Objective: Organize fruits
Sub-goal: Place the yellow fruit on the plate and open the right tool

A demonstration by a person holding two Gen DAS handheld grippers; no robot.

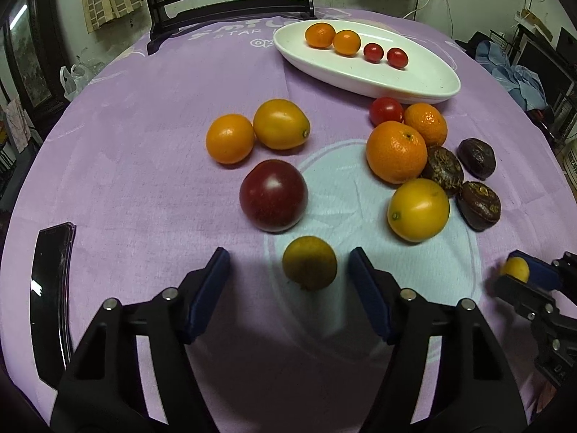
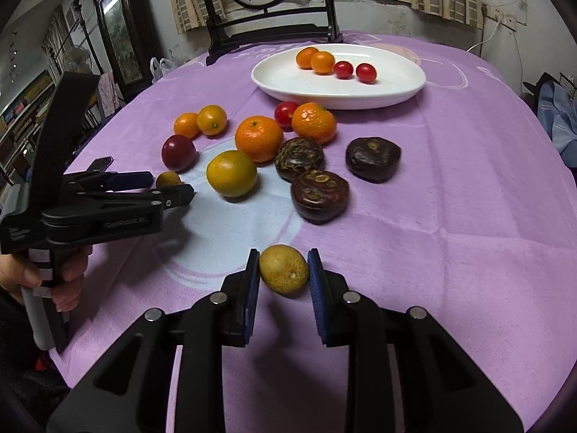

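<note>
Small yellow-green citrus (image 2: 284, 270) sits pinched between the right gripper (image 2: 283, 270) jaws, low over the purple-clothed surface (image 2: 450, 216), near edge. A second, duller green-yellow fruit (image 1: 309, 267) lies on the cloth btwn the spread jaws of the left gripper (image 1: 288, 267), pads not touching it. Just beyond: dark red plum (image 1: 273, 195), w/ two orange-yellow kumquats (image 1: 256, 131) further back, touching each other. To the right, a cluster: two tangerines (image 1: 396, 151), a yellow citrus (image 1: 418, 210), three dark wrinkled fruits (image 1: 478, 200), one cherry tomato (image 1: 386, 110). Far side: white oval dish (image 1: 414, 79) holding two small oranges (image 1: 331, 38) & two cherry tomatoes (image 1: 385, 55) in a row. Black phone (image 1: 52, 288) at near left.
</note>
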